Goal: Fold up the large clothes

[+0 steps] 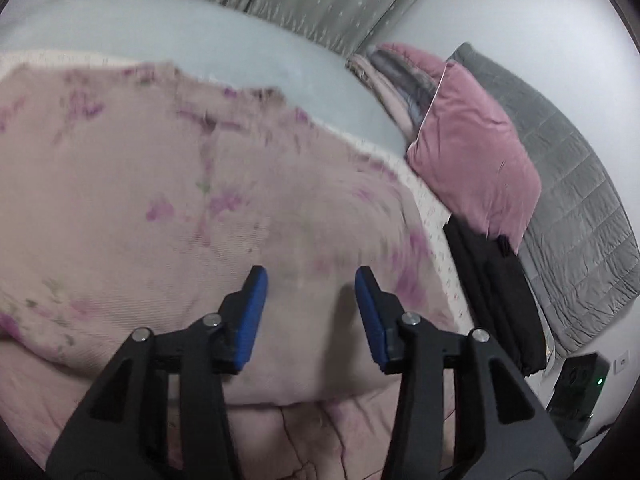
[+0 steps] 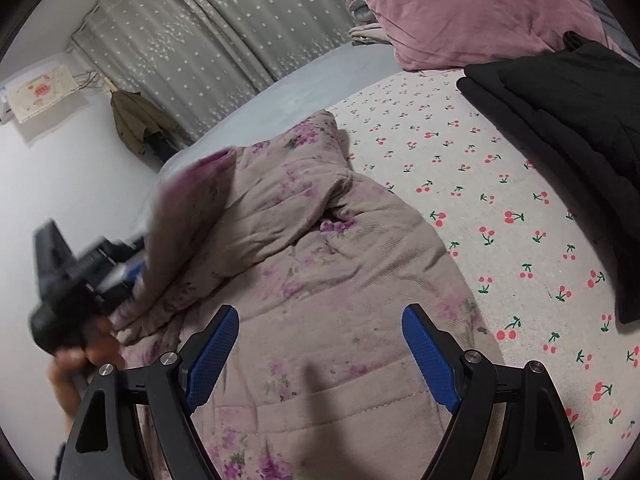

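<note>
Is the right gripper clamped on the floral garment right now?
No. The right gripper stands wide open above the pink floral garment, with no fabric pinched between its blue pads.

Home bedroom: bed (image 2: 460, 184) under cherry-print sheet, pink pillow (image 2: 472, 8) at its head, star-patterned grey curtains (image 2: 208, 48) behind, folded black clothes (image 2: 568, 128) and floral quilted garment (image 2: 304, 240) on the bed.
</note>
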The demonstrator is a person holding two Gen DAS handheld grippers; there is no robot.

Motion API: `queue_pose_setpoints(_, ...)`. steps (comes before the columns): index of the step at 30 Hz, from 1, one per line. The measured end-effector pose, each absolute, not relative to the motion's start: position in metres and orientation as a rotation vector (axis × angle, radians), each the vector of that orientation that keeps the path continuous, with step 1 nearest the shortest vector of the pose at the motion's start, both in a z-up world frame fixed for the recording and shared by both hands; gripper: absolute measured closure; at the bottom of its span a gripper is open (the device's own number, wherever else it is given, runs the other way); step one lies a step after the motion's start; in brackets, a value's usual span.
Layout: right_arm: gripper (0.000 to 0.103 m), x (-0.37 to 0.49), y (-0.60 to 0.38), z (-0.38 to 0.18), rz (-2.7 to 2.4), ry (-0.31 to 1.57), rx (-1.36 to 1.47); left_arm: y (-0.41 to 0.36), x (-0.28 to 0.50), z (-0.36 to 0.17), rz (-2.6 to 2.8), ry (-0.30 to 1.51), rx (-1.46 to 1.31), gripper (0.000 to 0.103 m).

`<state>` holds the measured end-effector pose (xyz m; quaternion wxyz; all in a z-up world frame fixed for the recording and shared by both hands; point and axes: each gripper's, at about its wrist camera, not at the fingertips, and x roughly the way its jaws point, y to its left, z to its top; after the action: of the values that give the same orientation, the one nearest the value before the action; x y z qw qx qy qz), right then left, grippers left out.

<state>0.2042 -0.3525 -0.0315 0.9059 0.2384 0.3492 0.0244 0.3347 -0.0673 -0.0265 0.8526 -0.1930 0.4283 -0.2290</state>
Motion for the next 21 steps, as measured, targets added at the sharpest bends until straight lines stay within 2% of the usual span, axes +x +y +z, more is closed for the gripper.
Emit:
queue_pose_setpoints(3, 0.018, 0.206, -0.354, -0.032, 0.059, 0.725, 0.502, -0.057, 0.321, -0.015, -0.515, 0.874, -0.415, 0.049)
queue_pose_setpoints(5, 0.018, 0.205, -0.352, -0.032, 0.066, 0.722, 0.496, -0.038, 0.311, -0.007, -0.499, 0.835, -0.424, 0.039)
queue_pose_setpoints(10, 0.018, 0.213, -0.34, -0.023, 0.143, 0.706, 0.449, 0.033, 0.279, 0.012, -0.298, 0.761, -0.413, 0.038)
queue_pose_setpoints(16, 0.019, 0.267, -0.331, 0.001, 0.261, 0.67, 0.52, 0.115, 0.28, -0.03, -0.044, 0.792, -0.507, 0.037)
queue_pose_setpoints(19, 0.026, 0.32, -0.309, 0.01, 0.241, 0.709, 0.412, 0.133, 0.292, -0.06, -0.041, 0.855, -0.63, 0.037)
queue_pose_setpoints(21, 0.035, 0.357, -0.292, 0.007, 0.199, 0.764, 0.324, 0.138, 0.296, -0.066, -0.041, 0.855, -0.654, 0.037)
